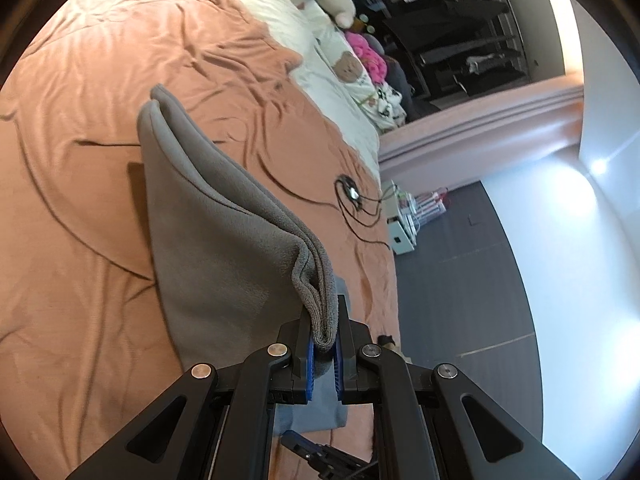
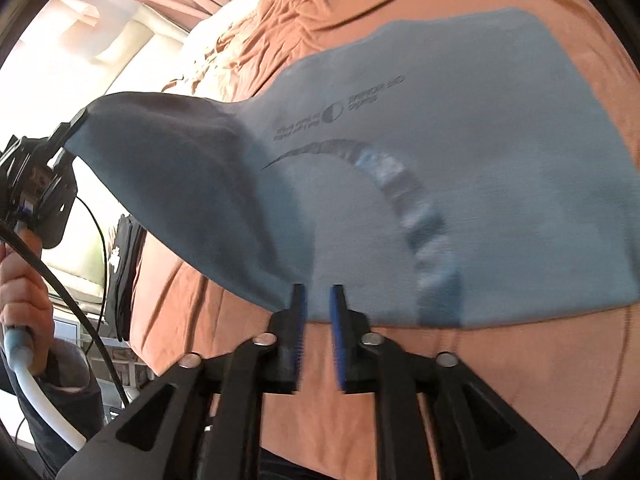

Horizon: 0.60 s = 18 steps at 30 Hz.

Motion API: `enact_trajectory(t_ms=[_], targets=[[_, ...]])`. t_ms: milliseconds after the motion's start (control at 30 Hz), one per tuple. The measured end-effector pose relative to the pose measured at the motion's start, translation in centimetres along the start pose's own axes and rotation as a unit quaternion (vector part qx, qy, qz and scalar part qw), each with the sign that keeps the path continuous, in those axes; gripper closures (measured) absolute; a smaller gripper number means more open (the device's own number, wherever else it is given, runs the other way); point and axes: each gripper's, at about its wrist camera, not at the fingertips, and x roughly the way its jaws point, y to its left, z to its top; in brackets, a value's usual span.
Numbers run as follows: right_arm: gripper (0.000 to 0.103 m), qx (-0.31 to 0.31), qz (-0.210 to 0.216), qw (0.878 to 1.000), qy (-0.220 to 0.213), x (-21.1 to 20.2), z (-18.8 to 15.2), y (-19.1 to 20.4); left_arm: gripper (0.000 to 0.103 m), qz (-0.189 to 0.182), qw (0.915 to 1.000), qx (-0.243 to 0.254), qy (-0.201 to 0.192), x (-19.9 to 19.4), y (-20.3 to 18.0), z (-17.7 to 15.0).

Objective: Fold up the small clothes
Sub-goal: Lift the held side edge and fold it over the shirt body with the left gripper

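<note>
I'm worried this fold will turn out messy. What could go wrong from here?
1. The left gripper pinches only a bunched edge of the shirt, so it could slip out.
2. The right gripper looks open at the hem, so the pull from the lifted side may drag the shirt across the sheet.
3. A black cable lies on the bed, and the fabric could catch on it.

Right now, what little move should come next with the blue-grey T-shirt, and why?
Probably carry the left gripper across and lower it: it is shut on a lifted edge of the blue-grey printed T-shirt, whose rest lies flat on the orange bedsheet.
</note>
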Motion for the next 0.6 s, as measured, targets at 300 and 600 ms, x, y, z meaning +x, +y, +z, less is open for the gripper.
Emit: enact_trajectory(t_ms=[300, 600], targets=[[0.051, -0.003, 0.002, 0.998, -0.058, -3.4, -2.9, -0.2, 0.096, -0.015, 0.999, 0.026, 0.033, 3.8, -3.4, -1.3], [0.051, 0.02, -0.009, 0.993, -0.112, -8.1, -5.9, -2.6, 0.096, -0.021, 0.9963, 0.041, 0.072, 8.2, -6.1, -4.1]])
